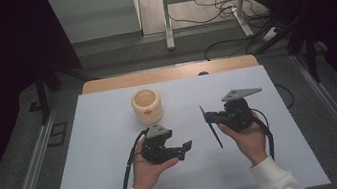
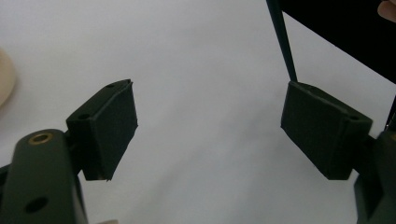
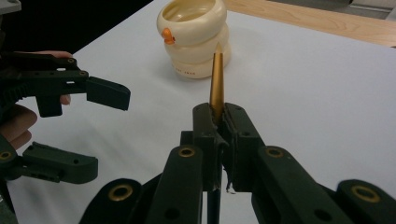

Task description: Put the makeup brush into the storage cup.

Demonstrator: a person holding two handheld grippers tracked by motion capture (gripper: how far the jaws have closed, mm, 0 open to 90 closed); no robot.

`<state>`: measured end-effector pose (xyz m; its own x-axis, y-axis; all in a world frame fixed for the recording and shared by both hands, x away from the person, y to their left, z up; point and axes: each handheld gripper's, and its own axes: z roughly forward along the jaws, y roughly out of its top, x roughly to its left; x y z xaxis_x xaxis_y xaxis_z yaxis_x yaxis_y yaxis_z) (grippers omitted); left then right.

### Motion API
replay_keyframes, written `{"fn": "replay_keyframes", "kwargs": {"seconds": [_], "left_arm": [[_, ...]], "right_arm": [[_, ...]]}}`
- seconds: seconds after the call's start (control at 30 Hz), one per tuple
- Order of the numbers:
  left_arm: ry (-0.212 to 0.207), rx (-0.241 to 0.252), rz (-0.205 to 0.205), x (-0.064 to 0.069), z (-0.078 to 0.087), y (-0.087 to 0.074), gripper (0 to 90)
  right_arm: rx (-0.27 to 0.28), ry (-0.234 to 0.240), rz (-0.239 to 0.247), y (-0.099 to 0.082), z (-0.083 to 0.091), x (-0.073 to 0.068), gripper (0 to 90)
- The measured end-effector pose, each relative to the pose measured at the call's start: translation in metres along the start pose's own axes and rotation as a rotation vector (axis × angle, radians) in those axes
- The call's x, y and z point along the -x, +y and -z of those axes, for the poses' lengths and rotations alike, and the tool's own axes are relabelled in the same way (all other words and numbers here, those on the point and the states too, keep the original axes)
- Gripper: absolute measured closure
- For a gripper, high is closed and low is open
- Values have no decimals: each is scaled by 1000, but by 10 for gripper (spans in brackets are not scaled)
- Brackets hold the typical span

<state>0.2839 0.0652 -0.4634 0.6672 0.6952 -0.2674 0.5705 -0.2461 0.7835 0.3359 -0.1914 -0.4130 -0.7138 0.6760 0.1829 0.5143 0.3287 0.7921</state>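
Note:
A cream, duck-faced cup (image 1: pixel 146 107) stands upright on the white sheet (image 1: pixel 119 182), left of the middle. My left gripper (image 1: pixel 185 149) is just in front of the cup, lying sideways in the hand, and its jaws point right. In the left gripper view it (image 2: pixel 217 128) stands open over bare sheet with nothing between the pads (image 2: pixel 112 126). My right gripper (image 1: pixel 210 117) is shut on a thin pen (image 1: pixel 211 128). In the right gripper view the pen's golden tip (image 3: pixel 216 79) points at the cup (image 3: pixel 196 37), and the left gripper (image 3: pixel 88 126) is open at the left.
A strip of wooden tabletop (image 1: pixel 168 73) shows beyond the sheet's far edge. Metal rails (image 1: pixel 31 170) run along both sides of the table. Behind it are a metal frame leg (image 1: pixel 166 19) and loose cables (image 1: pixel 224 8) on the floor.

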Motion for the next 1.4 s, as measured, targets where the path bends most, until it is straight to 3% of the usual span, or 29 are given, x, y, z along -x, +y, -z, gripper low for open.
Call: {"fn": "replay_keyframes", "kwargs": {"seconds": [1.4], "left_arm": [[-41,11,-2,14,-36,11,205]], "right_arm": [[14,-11,15,-3,-8,-4,849]]}}
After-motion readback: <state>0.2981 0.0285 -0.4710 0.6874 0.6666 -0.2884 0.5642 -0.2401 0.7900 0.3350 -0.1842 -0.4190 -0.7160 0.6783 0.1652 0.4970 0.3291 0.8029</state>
